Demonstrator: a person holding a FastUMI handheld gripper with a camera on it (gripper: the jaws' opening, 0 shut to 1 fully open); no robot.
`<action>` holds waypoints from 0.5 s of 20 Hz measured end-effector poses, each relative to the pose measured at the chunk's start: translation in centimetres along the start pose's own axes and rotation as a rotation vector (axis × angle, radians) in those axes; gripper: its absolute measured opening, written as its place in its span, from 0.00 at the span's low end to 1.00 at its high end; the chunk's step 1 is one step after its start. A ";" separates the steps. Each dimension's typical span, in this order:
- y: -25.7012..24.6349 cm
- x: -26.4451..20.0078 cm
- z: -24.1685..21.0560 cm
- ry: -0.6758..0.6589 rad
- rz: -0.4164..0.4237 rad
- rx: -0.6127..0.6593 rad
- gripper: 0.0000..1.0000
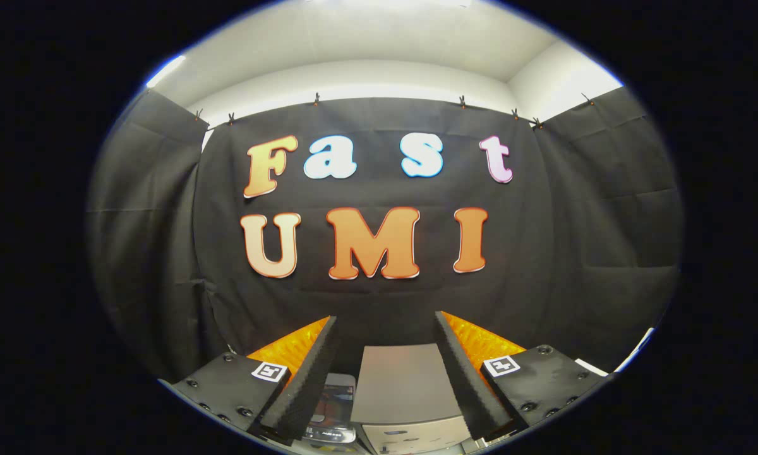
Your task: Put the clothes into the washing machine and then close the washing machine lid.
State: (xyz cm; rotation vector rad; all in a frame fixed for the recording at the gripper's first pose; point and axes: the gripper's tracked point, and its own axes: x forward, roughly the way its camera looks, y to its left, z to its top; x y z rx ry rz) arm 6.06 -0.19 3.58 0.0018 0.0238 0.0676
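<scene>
My jaws (385, 379) stand wide open with nothing held between them; the two fingers (309, 379) spread apart and point forward and a little upward toward the black cloth wall (581, 240) of the booth. Each finger carries a ribbed pad on its inner face, and a small square marker (270, 371) sits on the block at the base of the left finger, with a matching one at the base of the right.

Between my fingers, low down and just ahead of them, I see the washing machine (404, 392): a pale grey box with a flat top that looks closed from here, though I cannot tell for sure whether that flat surface is the lid. Its front panel shows just below the top, with a small dark detail too small to make out. Just beside the washing machine, on its left and partly hidden behind my left finger, is a smaller object (335, 411) with a dark face and a light rim; I cannot tell what it is.

Beyond everything hangs the black cloth, clipped along its upper edge to a line, with a white wall (366, 79) and ceiling above it. Side panels of the same cloth close the booth on both sides.
</scene>
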 end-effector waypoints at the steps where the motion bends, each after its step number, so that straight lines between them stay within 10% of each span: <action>1: -0.5 -0.2 0.2 -0.003 0.004 0.000 0.98; 10: -3.5 0.2 0.4 -0.002 0.021 0.049 0.98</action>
